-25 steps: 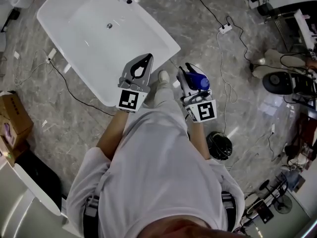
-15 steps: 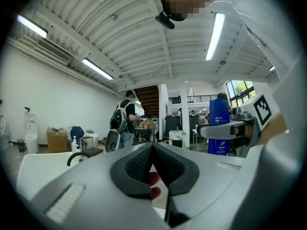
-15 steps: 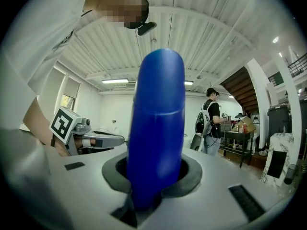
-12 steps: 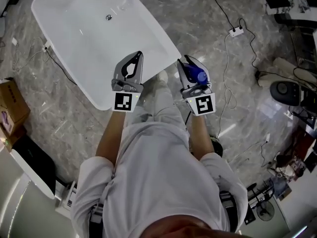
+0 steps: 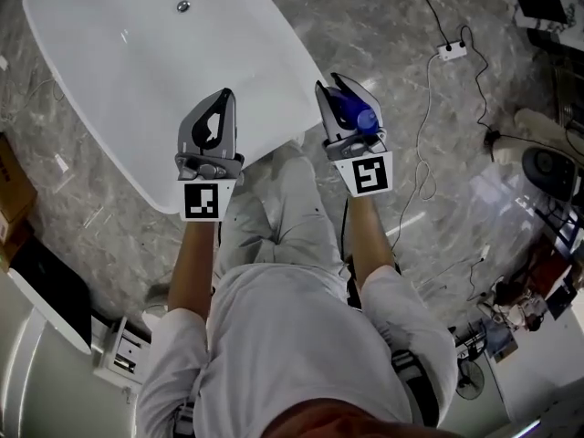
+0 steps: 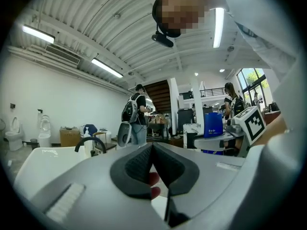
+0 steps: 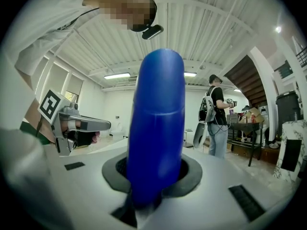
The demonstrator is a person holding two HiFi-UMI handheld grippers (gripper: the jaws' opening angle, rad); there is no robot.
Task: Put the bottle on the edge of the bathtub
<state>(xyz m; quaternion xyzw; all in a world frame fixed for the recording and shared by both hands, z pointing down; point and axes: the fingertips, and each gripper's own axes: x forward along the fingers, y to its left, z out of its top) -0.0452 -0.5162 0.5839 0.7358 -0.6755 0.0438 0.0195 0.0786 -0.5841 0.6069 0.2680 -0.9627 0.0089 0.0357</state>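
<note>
The white bathtub (image 5: 283, 71) fills the upper left of the head view, and its near rim runs right in front of both grippers. My right gripper (image 5: 330, 84) is shut on a blue bottle (image 5: 359, 118), just off the tub's right edge and above the marble floor. In the right gripper view the blue bottle (image 7: 158, 123) stands upright out of the jaws and hides most of them. My left gripper (image 5: 226, 95) hangs over the tub's near rim, shut and holding nothing. In the left gripper view the left gripper (image 6: 152, 146) has its tips touching, with the bathtub (image 6: 41, 164) and a dark faucet (image 6: 91, 143) beyond.
A power strip (image 5: 447, 51) and cables (image 5: 422, 153) lie on the floor at right. A cardboard box (image 5: 9, 185) sits at the left edge. Other people (image 6: 135, 116) stand in the room behind; a toilet (image 6: 12, 134) is at far left.
Both grippers have come closer to the bathtub: the left one now reaches over its near rim and the right one is beside its edge. The bottle stays gripped.
</note>
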